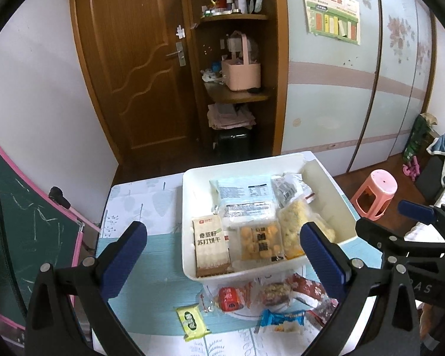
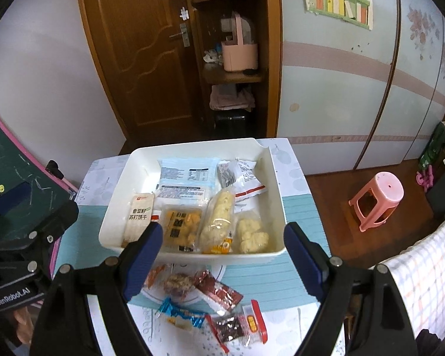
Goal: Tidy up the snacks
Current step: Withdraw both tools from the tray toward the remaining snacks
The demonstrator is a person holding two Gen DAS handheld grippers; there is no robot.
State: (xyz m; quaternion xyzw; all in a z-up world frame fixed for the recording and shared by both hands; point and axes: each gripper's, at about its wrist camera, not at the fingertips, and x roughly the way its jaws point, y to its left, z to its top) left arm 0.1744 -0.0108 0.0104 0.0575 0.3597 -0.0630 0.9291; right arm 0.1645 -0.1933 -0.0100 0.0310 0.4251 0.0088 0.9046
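From the left wrist camera, the left gripper [image 1: 222,249] hangs with jaws spread wide and empty above a white bin [image 1: 332,190] already packed with flat packets, among them a tan cracker pack [image 1: 209,243] standing against its near wall; loose snacks lie on the table [image 1: 151,267] just in front of the bin, including a green wafer packet [image 1: 192,322] set apart to the left and a blue wrapper [image 1: 281,318]. From the right wrist camera, the right gripper [image 2: 221,238] is likewise wide and empty over the same bin's near rim [image 2: 192,256], with a red-edged packet [image 2: 253,323] and a dark red wrapper [image 2: 219,292] overlapping below. The thin, glossy wrappers look slippery, and a pinch into the overlapping heap could lift two packets or drag one off the table edge.
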